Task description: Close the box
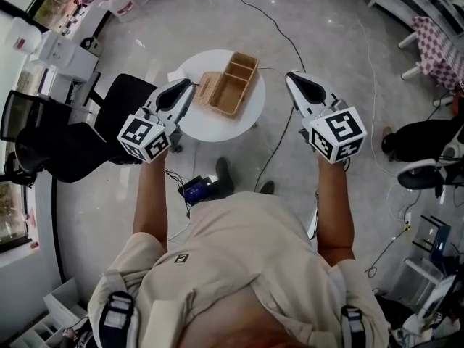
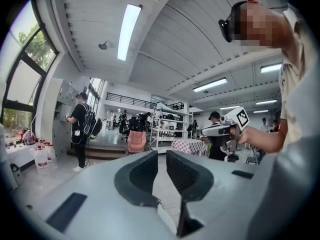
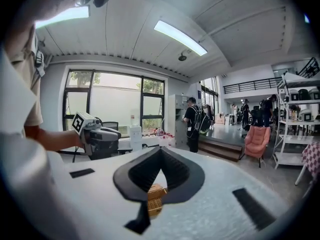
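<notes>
A woven wicker box stands open on a small round white table, its lid laid out flat to the left. I hold both grippers up in the air on my side of the table, apart from the box. My left gripper points at the table's left edge, its jaws shut with only a slit between them and nothing in it. Right of the table, my right gripper is shut and empty. Part of the box shows below its closed jaws.
A black office chair stands left of the table. A cable and a black device lie on the floor by my feet. A checkered table and shelving are at the right. Several people stand across the room.
</notes>
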{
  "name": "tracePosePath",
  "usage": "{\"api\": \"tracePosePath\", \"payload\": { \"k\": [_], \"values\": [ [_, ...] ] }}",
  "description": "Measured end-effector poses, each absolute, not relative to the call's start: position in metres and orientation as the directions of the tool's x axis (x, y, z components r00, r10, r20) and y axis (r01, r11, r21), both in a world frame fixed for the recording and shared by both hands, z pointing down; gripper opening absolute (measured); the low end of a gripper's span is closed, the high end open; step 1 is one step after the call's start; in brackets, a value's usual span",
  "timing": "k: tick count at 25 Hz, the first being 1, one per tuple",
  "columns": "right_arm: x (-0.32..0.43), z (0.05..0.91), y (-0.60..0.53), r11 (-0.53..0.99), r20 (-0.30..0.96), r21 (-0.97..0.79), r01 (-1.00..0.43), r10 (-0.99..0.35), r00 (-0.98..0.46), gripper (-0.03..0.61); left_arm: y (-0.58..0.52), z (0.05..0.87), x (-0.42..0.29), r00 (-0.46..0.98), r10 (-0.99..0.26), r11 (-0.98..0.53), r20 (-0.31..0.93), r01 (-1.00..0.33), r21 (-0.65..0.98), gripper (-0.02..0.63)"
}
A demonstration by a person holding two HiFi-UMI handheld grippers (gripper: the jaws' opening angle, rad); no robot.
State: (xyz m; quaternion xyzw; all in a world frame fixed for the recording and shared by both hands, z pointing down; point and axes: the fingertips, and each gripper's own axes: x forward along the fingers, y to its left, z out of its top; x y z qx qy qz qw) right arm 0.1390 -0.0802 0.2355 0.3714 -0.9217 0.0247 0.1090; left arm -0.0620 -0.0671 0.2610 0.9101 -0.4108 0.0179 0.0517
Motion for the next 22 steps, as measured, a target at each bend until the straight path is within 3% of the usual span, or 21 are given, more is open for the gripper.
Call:
{"api": "tracePosePath", "payload": {
  "k": [14, 22],
  "values": [
    [0.071, 0.257, -0.143, 0.647, 0.291, 0.056, -0.760, -0.739, -0.608, -0.007, -0.156, 0.291, -0.131, 0.740, -0.668, -0.727, 0.074, -0.671, 0.144, 0.052],
    [0.069, 0.284, -0.166, 0.648, 0.327, 0.031, -0.761, -0.726, -0.605, -0.007, -0.178, 0.335, -0.136, 0.737, -0.662, -0.708, 0.137, -0.675, 0.208, 0.052]
  ]
}}
